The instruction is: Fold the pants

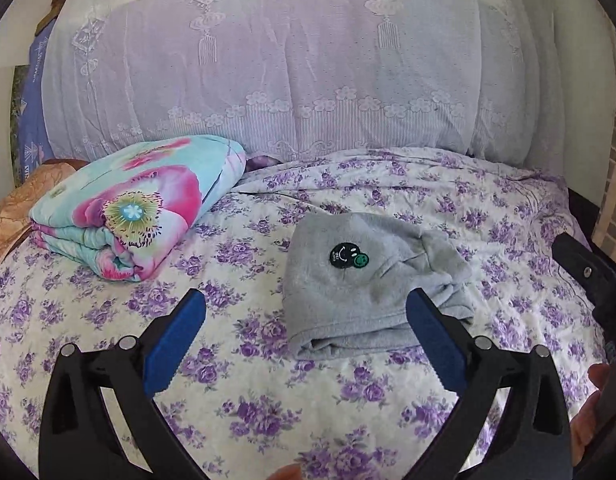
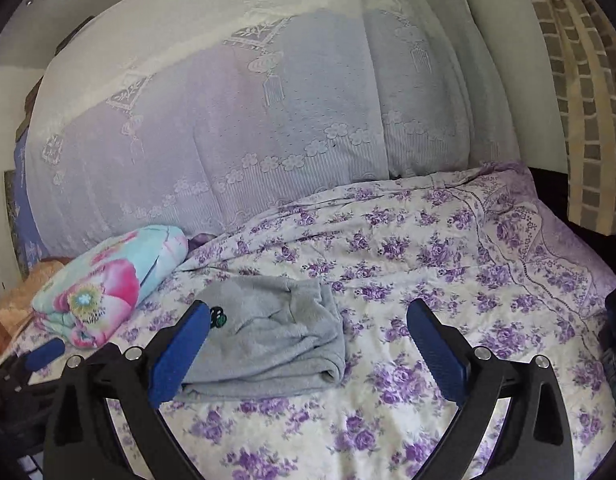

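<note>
1. The left claw point(image 1: 306, 312) is spread wide and holds nothing; its blue pads point(image 1: 176, 340) hang above the flowered bedspread point(image 1: 236, 400).
2. The right claw point(image 2: 308, 320) is also spread wide and empty, over the same bedspread point(image 2: 387, 420).
3. The grey pants point(image 1: 359, 284) lie folded into a compact bundle on the bed, a dark smiley patch point(image 1: 347, 257) facing up. In the left wrist view they sit just ahead of the claw, toward its right finger, which overlaps their near right corner.
4. In the right wrist view the pants point(image 2: 268, 332) lie ahead and to the left, partly behind the claw's left finger; whether it touches the cloth cannot be told.
5. Left of the pants, well apart, sits a folded floral quilt point(image 1: 136, 208) in pink and turquoise.
6. Behind everything a lace cover point(image 1: 288, 64) drapes over a tall heap at the head of the bed.
7. Nothing lies between either claw and the pants.
</note>
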`<state>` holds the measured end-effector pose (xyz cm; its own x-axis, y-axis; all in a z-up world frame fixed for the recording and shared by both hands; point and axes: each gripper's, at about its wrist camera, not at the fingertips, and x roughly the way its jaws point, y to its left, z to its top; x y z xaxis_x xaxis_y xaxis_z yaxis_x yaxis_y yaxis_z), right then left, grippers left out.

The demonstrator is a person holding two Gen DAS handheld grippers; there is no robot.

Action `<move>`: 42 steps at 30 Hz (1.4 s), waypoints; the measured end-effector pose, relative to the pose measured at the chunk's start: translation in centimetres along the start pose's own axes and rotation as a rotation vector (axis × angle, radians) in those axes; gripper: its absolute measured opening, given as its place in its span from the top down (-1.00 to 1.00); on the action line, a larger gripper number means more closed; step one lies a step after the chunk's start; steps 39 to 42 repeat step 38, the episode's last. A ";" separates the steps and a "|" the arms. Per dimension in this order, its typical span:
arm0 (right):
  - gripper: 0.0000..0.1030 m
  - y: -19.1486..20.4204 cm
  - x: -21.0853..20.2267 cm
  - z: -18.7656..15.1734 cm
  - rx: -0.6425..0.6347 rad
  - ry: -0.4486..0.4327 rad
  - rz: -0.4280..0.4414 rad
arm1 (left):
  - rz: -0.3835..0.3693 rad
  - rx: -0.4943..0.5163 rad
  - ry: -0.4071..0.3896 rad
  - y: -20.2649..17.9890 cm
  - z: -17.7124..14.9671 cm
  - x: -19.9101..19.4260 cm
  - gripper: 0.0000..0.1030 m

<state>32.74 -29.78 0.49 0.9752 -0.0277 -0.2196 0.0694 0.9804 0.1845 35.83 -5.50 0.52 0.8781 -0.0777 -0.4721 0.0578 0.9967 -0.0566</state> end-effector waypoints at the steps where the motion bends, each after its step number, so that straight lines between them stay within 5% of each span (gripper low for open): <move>1: -0.93 -0.2 0.5 -0.1 0.019 0.003 0.008 | -0.002 -0.003 0.007 0.1 0.1 0.5 -0.90; 10: -0.93 0.3 4.4 -3.1 -0.091 0.142 0.000 | -0.011 0.066 0.079 -0.1 -1.7 2.8 -0.90; 23: -0.93 0.9 3.5 -3.0 -0.091 0.128 0.040 | -0.047 0.065 0.061 -0.6 -1.7 1.6 -0.91; 28: -0.93 0.8 3.5 -3.1 -0.088 0.132 0.044 | 0.004 0.120 0.018 -1.5 -2.0 1.3 -0.91; 35: -0.93 0.9 3.6 -3.1 -0.090 0.132 0.045 | -0.053 0.075 0.103 -0.9 -1.9 2.4 -0.91; 42: -0.93 1.0 3.6 -3.2 -0.090 0.134 0.047 | -0.051 0.066 0.105 -0.7 -2.0 2.5 -0.91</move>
